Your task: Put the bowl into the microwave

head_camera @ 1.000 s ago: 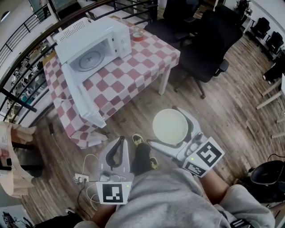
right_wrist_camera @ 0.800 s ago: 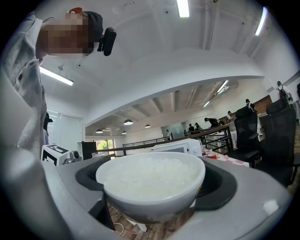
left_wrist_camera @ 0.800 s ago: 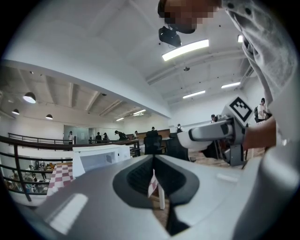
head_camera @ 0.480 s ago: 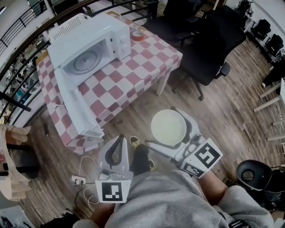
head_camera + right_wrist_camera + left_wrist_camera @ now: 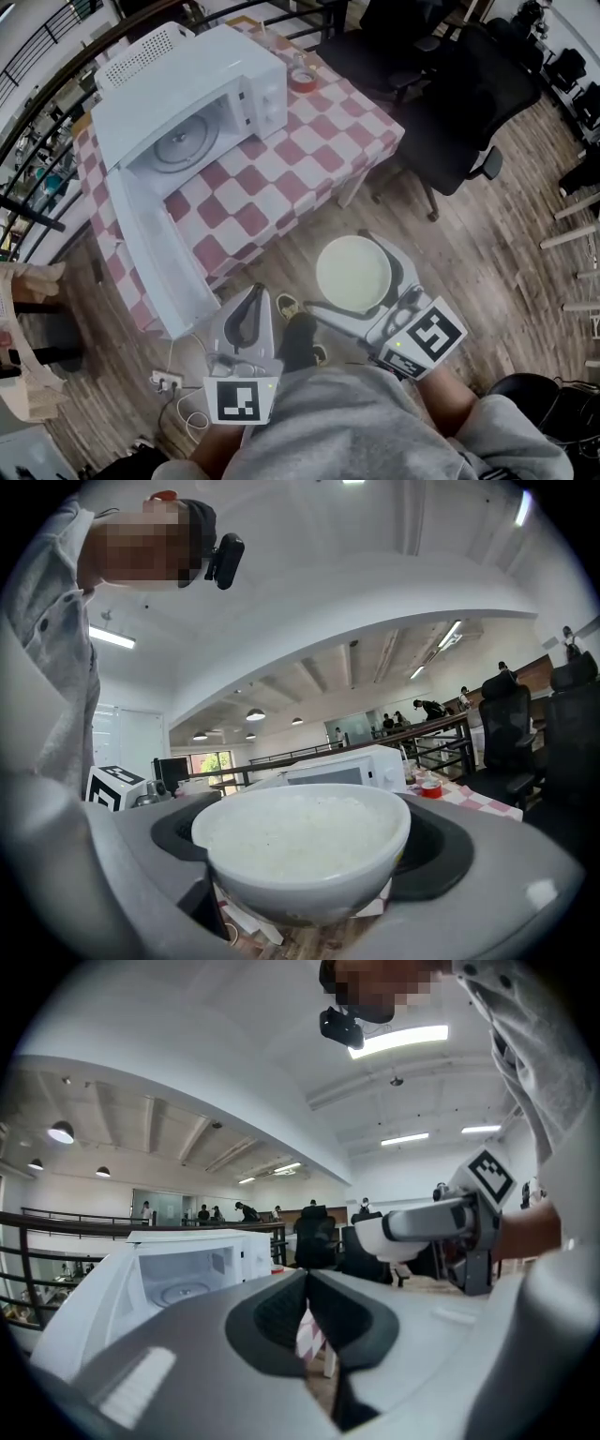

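A white bowl point(image 5: 353, 273) is held level over the wooden floor, clamped between the jaws of my right gripper point(image 5: 361, 275). The same bowl point(image 5: 305, 844) fills the right gripper view, and the gripper point(image 5: 302, 847) presses on it from both sides. My left gripper point(image 5: 246, 314) is shut and empty, low at the left in the head view; its closed jaws point(image 5: 307, 1309) point toward the table. The white microwave point(image 5: 187, 103) stands on the checkered table point(image 5: 272, 169) with its door point(image 5: 155, 248) swung wide open, showing the glass turntable point(image 5: 178, 145). It lies ahead and to the left of both grippers.
A roll of red tape point(image 5: 302, 80) lies on the table right of the microwave. Black office chairs point(image 5: 450, 103) stand to the right of the table. A railing point(image 5: 42, 103) runs behind it. A power strip and cables point(image 5: 173, 380) lie on the floor at my left.
The view has shifted closer to the table: microwave and table look larger and nearer. Both grippers keep their places in the head view, the bowl still held.
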Tool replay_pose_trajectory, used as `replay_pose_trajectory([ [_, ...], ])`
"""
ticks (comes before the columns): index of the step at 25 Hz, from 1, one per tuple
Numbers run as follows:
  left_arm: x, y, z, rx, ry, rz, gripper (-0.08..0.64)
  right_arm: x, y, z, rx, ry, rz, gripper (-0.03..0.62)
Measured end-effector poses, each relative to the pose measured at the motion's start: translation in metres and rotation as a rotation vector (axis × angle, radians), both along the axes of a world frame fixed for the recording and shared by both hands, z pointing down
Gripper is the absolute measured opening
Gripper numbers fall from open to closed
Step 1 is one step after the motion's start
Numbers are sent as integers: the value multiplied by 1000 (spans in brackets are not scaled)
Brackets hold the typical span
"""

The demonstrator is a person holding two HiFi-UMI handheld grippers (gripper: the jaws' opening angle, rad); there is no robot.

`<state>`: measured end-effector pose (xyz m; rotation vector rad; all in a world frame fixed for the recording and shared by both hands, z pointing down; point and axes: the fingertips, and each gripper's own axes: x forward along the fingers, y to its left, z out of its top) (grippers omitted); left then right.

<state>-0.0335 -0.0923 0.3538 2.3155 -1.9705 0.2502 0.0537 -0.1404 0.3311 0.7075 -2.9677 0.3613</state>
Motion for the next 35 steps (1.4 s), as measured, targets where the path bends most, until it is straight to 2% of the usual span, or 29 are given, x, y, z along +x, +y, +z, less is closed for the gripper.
replay_pose_trajectory([
  [13, -42, -69, -5, 13, 21, -23, 12, -47, -61, 2, -10, 40, -38, 545],
  [22, -73, -96, 1, 9, 74, -43, 12, -90, -86, 6, -9, 57, -70, 545],
  [29, -101, -96, -1, 25, 122, -112, 12, -121, -88, 8, 5, 78, -103, 545],
  [35, -124, -89, -4, 69, 141, -163, 12, -141, -84, 2, 28, 93, -144, 545],
])
